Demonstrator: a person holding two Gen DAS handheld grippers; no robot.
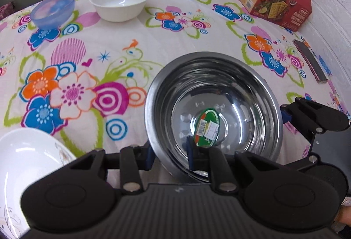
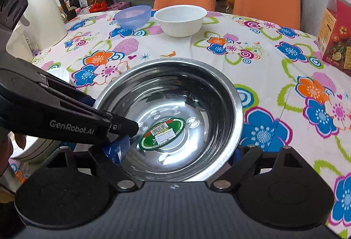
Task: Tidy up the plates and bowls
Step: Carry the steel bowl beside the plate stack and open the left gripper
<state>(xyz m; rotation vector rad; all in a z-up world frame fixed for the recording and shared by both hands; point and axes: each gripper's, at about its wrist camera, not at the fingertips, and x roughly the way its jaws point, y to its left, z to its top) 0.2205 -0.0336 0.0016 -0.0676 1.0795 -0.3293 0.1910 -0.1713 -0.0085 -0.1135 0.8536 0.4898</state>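
Stainless steel bowl (image 2: 169, 116), round and mirror-polished, on floral tablecloth (image 1: 87, 58).
Left gripper (image 1: 170, 156) clamped across near rim; right gripper (image 2: 175, 158) spread wide around bowl. Beyond: glossy white bowl (image 1: 120, 2), translucent blue bowl (image 1: 52, 9).

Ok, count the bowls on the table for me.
3. The steel bowl sits nearest, gripped at its rim by the left gripper. The white bowl and the blue bowl stand side by side at the far edge. More could be hidden out of view.
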